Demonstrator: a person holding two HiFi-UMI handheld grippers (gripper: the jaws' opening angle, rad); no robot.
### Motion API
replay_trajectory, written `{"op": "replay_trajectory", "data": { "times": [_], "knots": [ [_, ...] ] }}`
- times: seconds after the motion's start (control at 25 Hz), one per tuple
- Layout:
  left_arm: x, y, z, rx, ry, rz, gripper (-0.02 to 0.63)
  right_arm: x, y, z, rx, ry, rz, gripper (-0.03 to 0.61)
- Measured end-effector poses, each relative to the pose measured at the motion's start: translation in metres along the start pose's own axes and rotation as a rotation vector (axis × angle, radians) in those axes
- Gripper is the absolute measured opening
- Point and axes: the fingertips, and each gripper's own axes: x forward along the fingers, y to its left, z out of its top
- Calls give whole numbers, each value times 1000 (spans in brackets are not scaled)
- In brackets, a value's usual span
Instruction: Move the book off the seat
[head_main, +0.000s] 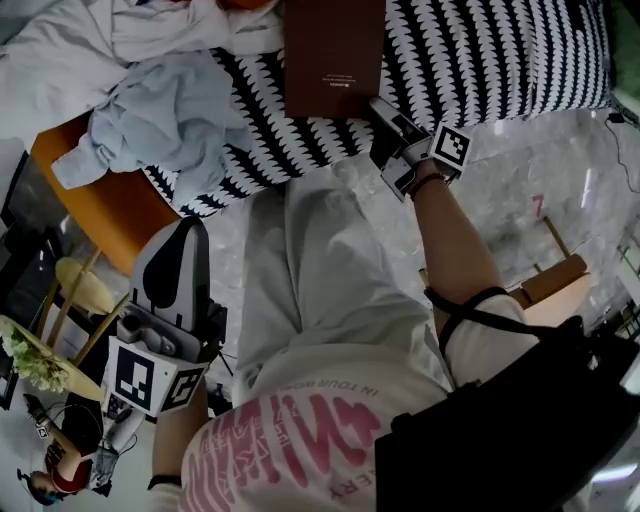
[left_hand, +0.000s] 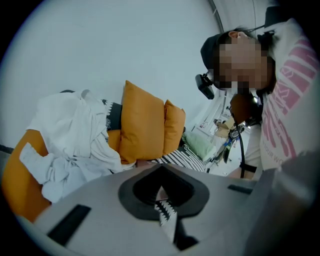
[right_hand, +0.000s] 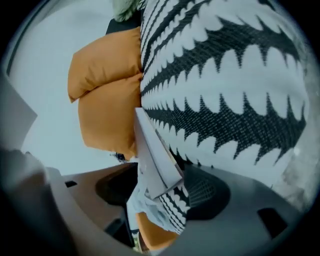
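Right tool (head_main: 386, 130): stands spread astride the near right corner of the book (head_main: 333, 55), long axis running far; left tool (head_main: 178, 262), pressed together, well apart.

Book (head_main: 333, 55) lies on seat (head_main: 480, 60), clothes (head_main: 165, 115) left of it

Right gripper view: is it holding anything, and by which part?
Nothing is held. The book's corner sits between the right gripper's open jaws, and the pads are not pressing on it. The left gripper is shut and empty.
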Motion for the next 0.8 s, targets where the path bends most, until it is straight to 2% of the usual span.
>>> {"op": "replay_trajectory", "data": {
  "times": [0.12,0.24,0.28,0.32,0.44,0.6,0.8],
  "knots": [
    [-2,5,8,-36,-2,31,8,3,0,11,13,-58,-57,299],
    [3,15,20,-60,-1,28,8,17,6,22,-5,-44,-126,297],
    [4,17,24,-62,-3,25,8,22,8,24,-9,-28,-140,236],
    [5,18,27,-63,-5,23,8,25,12,24,-18,-11,-147,202],
    [0,22,33,-65,-17,21,8,23,23,20,-46,10,-148,179],
    [-11,18,46,-46,-73,6,8,5,47,19,-57,-74,-105,154],
    [-26,15,57,-27,-119,-41,8,-10,68,4,-51,-114,-72,144]
  ]
}}
